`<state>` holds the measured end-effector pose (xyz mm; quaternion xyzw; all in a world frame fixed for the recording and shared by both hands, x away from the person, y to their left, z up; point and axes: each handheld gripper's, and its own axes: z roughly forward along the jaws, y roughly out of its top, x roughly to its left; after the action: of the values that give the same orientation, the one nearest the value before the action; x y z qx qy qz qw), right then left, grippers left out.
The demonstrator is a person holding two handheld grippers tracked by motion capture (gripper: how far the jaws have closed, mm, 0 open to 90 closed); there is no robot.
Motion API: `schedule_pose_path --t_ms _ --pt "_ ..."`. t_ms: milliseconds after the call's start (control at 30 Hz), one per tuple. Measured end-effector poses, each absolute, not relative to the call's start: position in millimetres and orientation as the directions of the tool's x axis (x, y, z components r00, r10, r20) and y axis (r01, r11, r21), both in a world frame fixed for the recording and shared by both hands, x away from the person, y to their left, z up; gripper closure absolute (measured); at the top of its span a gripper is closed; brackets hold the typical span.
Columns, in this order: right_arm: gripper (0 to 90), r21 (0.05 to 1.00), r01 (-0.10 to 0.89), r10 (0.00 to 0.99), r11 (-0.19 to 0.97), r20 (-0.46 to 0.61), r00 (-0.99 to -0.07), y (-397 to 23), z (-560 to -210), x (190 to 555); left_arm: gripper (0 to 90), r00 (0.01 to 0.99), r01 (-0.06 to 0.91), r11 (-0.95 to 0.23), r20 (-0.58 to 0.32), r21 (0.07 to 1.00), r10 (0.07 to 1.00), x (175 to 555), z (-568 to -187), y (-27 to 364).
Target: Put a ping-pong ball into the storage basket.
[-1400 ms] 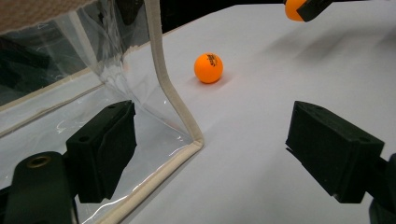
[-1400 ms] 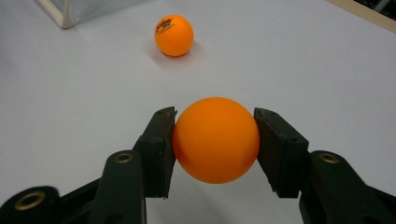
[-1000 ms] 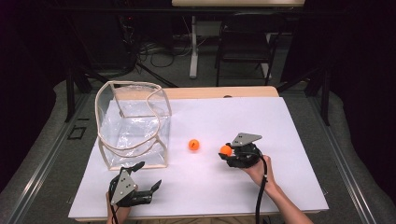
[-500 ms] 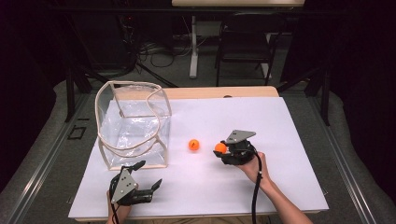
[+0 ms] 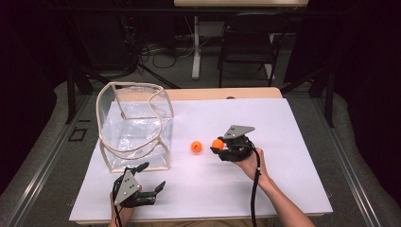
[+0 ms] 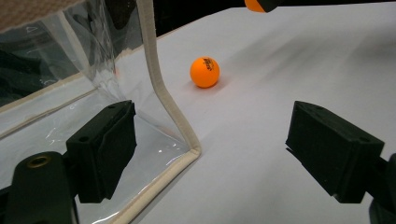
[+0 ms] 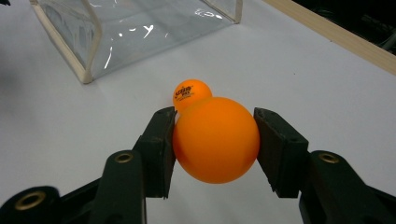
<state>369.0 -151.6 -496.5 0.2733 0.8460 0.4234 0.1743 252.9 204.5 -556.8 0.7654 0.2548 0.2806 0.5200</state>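
Ball, orange, sits clamped between the two black jaws of my right claw, and I hold it off the sheet, just right of the middle. In the right gripper view each pad presses a side of it and it bulges out above them.

Biggest first: the table, wood edge showing at the back, covered by a white sheet that takes up nearly the whole top. On the sheet's left stands the clear bag, open at the top, cream trim along its edges, its plastic creased and glinting. Its near right corner lies on the sheet right in front of my left claw.

That left claw rests low at the near left of the sheet, jaws wide apart, gripping nothing. In the left gripper view the bag's corner seam sits between the two pads: the left pad is in front of the plastic wall, the right pad is well clear over bare sheet. I cannot tell whether the left pad touches the plastic.

Smallest: a second ball, same orange with dark print, lies on the sheet between the bag and my right claw, near the held ball and not touching it.
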Motion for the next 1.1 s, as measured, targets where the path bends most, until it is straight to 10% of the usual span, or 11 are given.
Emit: schedule_pose_path --t_ms 1100 --pt "50.6 0.827 0.236 0.536 0.51 -0.091 -0.839 -113 -471 381 15.7 0.693 0.126 -0.329 0.154 0.936 0.704 247 -559 211"
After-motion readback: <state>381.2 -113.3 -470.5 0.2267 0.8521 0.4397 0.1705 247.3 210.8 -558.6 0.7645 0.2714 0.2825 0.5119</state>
